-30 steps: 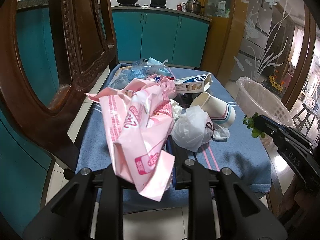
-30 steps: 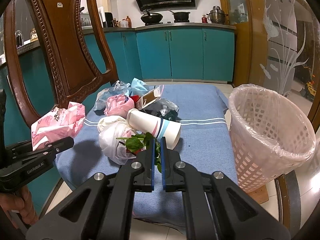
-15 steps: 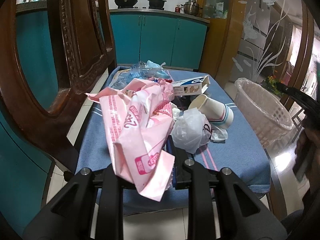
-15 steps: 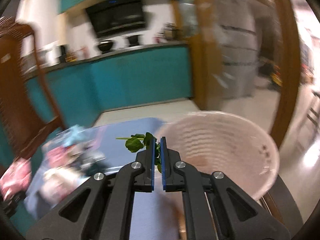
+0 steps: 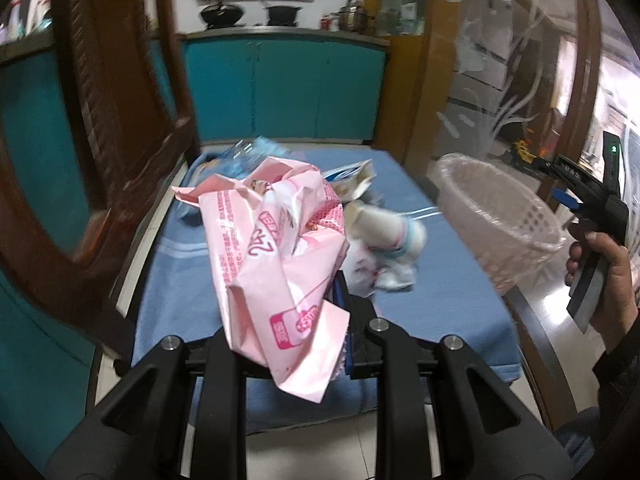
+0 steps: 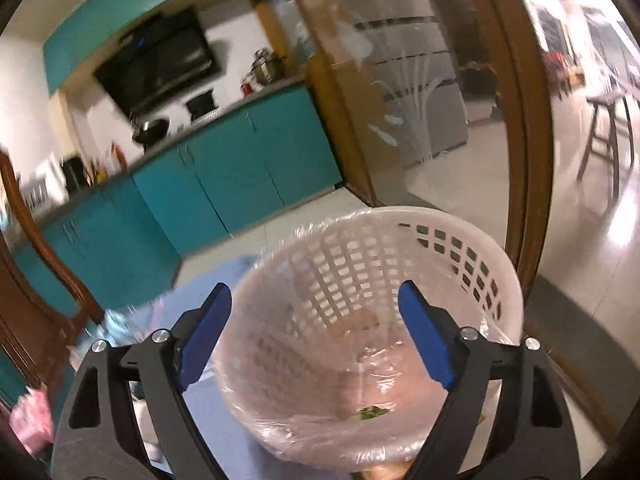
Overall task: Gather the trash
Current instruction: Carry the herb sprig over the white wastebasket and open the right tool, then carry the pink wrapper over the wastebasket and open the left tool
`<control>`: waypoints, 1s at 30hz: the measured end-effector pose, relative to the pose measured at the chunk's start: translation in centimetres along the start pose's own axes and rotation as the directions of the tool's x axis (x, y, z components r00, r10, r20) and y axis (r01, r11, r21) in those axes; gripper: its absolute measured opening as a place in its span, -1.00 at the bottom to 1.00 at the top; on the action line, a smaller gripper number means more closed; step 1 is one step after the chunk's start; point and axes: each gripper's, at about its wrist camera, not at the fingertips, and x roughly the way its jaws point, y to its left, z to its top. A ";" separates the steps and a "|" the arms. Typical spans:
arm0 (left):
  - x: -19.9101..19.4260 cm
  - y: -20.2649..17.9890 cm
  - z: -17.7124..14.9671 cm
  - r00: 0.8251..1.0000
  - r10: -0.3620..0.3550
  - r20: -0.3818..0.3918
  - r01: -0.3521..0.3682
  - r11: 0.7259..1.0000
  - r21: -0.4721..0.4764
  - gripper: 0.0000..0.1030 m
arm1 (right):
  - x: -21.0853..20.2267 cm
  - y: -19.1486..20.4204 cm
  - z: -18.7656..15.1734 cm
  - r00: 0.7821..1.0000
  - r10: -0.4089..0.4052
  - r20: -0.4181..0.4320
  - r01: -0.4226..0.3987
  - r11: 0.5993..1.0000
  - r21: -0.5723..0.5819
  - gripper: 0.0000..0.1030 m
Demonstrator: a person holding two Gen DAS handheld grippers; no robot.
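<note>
My left gripper is shut on a crumpled pink plastic wrapper, held above the blue-covered table. The wrapper hides the fingertips. My right gripper hangs over the lined white basket; its jaws are opening with nothing between them. A sprig of green leaves lies at the bottom of the basket. In the left wrist view the right gripper shows beyond the basket, held by a hand.
On the table lie a paper cup, a white plastic bag, a small carton and clear blue wrappers. A carved wooden chair back rises at the left. Teal cabinets stand behind.
My right gripper swung from the table to above the basket and opened; the green leaves dropped in. The left gripper, still holding the pink wrapper, rose slightly.
</note>
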 end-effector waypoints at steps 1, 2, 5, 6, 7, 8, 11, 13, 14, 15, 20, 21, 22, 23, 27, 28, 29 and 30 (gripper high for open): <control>-0.2 -1.0 0.7 1.000 -0.009 0.008 0.009 1.000 0.022 -0.57 | -0.5 -0.1 0.2 1.000 0.001 0.013 -0.002 1.000 0.019 0.67; -0.2 -1.6 1.2 1.000 -0.021 0.006 0.021 0.999 0.032 -0.57 | -0.6 0.3 0.4 1.000 0.002 0.022 -0.003 1.000 0.024 0.68; 0.4 -5.6 4.1 0.995 -0.101 0.003 0.101 0.990 0.097 -0.58 | -2.0 0.8 1.0 0.997 -0.006 0.074 0.006 1.000 0.000 0.68; 0.7 -6.6 4.9 0.992 -0.127 -0.001 0.126 0.986 0.109 -0.58 | -2.2 0.7 1.2 0.996 -0.012 0.089 0.013 1.000 -0.001 0.68; 1.3 -8.3 6.2 0.985 -0.172 -0.008 0.171 0.977 0.127 -0.58 | -2.6 0.5 1.4 0.995 -0.017 0.103 0.016 1.000 0.005 0.68; 1.9 -10.0 7.2 0.980 -0.197 -0.015 0.197 0.968 0.155 -0.58 | -2.9 0.2 1.6 0.994 -0.018 0.111 0.015 1.000 0.021 0.69; 4.2 -15.2 9.8 0.967 -0.253 -0.010 0.249 0.941 0.231 -0.58 | -3.4 -1.1 2.2 0.993 -0.026 0.116 0.016 0.996 0.089 0.69; 6.0 -18.6 10.9 0.954 -0.298 -0.039 0.298 0.918 0.263 -0.58 | -3.6 -2.0 2.6 0.993 -0.029 0.115 0.014 0.991 0.130 0.69; 7.1 -20.4 11.3 0.947 -0.316 -0.061 0.320 0.905 0.279 -0.57 | -3.7 -2.2 2.7 0.992 -0.035 0.120 0.018 0.990 0.140 0.69; 8.0 -22.0 11.5 0.941 -0.331 -0.073 0.337 0.890 0.307 -0.56 | -4.0 -2.4 2.7 0.991 -0.046 0.129 0.027 0.989 0.146 0.69; 11.6 -25.2 10.7 0.940 -0.324 -0.106 0.340 0.878 0.336 0.61 | -4.2 -3.7 2.8 0.990 -0.054 0.127 0.031 0.984 0.177 0.69; 11.3 -24.8 10.6 0.941 -0.325 -0.092 0.336 0.883 0.327 0.61 | -4.1 -3.8 2.7 0.992 -0.050 0.119 0.029 0.985 0.173 0.69; 10.7 -23.9 10.2 0.938 -0.339 -0.073 0.344 0.883 0.320 0.61 | -4.1 -3.7 2.6 0.992 -0.047 0.114 0.028 0.986 0.165 0.69; 9.9 -22.8 10.0 0.938 -0.343 -0.055 0.342 0.885 0.316 0.64 | -4.0 -3.5 2.4 0.993 -0.040 0.108 0.024 0.988 0.150 0.69; 5.0 -16.5 8.7 0.952 -0.304 0.031 0.287 0.924 0.252 0.78 | -3.4 -1.1 1.5 0.998 0.015 0.057 -0.019 0.998 0.064 0.69; 3.4 -14.7 8.1 0.965 -0.255 0.056 0.235 0.942 0.239 0.81 | -3.3 -0.1 1.0 0.999 0.038 0.033 -0.040 0.999 0.036 0.69; 2.0 -13.2 7.6 0.977 -0.199 0.074 0.178 0.957 0.228 0.83 | -3.3 1.3 0.4 0.998 0.068 0.010 -0.068 0.998 -0.001 0.69; 0.9 -11.9 7.2 0.985 -0.148 0.086 0.126 0.968 0.216 0.87 | -3.5 2.7 -0.3 0.995 0.095 -0.010 -0.095 0.995 -0.038 0.69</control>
